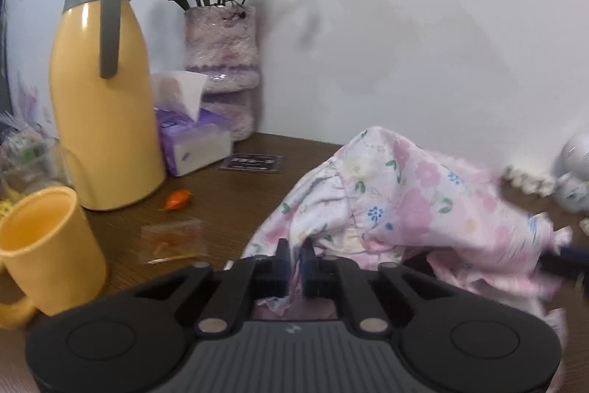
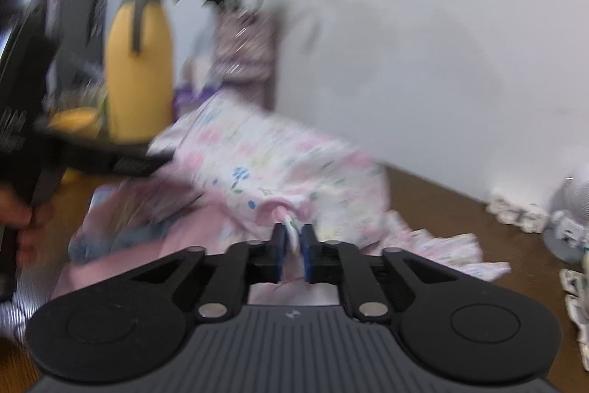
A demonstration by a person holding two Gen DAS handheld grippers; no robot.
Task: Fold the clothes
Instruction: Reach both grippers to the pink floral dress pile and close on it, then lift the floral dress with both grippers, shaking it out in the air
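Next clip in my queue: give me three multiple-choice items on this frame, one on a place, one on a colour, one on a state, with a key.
1. Where does the tissue pack lie?
A. between the flask and the vase
B. inside the mug
C. on the garment

2. What colour is the mug?
A. blue
B. yellow
C. black

3. How stands the left gripper?
A. wide open above the table
B. shut on the floral garment
C. holding the mug

Key: 1 A, it sits between the yellow flask and the fuzzy vase; 2 B, mug and flask match; 3 B, cloth shows between its close-set fingers.
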